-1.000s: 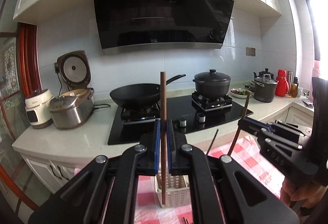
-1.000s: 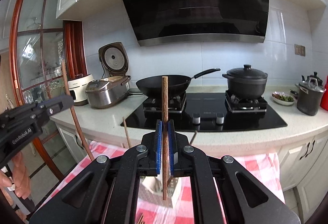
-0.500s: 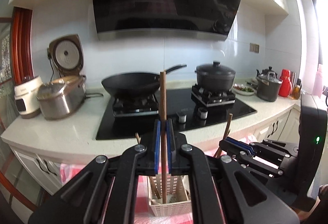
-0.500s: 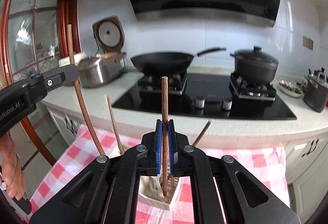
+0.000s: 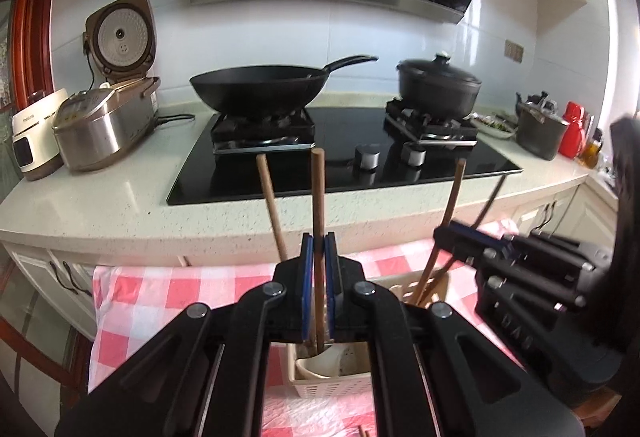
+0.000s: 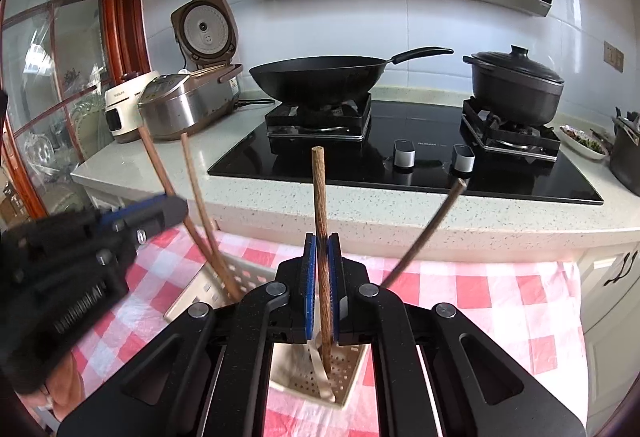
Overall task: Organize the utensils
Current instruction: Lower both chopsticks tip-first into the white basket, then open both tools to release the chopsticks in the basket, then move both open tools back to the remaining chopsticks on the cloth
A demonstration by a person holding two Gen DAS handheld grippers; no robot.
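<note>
My left gripper [image 5: 319,253] is shut on a brown chopstick [image 5: 318,205], held upright with its lower end inside a cream perforated utensil basket [image 5: 332,381]. My right gripper [image 6: 321,255] is shut on a darker wooden chopstick [image 6: 320,197], its tip down in the basket [image 6: 320,383]. Each gripper shows in the other's view: the right one at the right of the left wrist view [image 5: 456,233], the left one at the left of the right wrist view [image 6: 172,209]. Other chopsticks [image 6: 200,197] stand leaning in the basket.
The basket sits on a red and white checked cloth [image 6: 480,297]. Behind is a countertop [image 5: 100,197] with a black hob, a wok [image 5: 256,85], a lidded pot [image 5: 438,87] and rice cookers [image 5: 104,117]. A dark pot and red flask [image 5: 572,129] stand at the right.
Both grippers have come down and forward with their chopsticks, so the lower ends now reach into the basket. The views tilted downward and the two grippers moved closer together.
</note>
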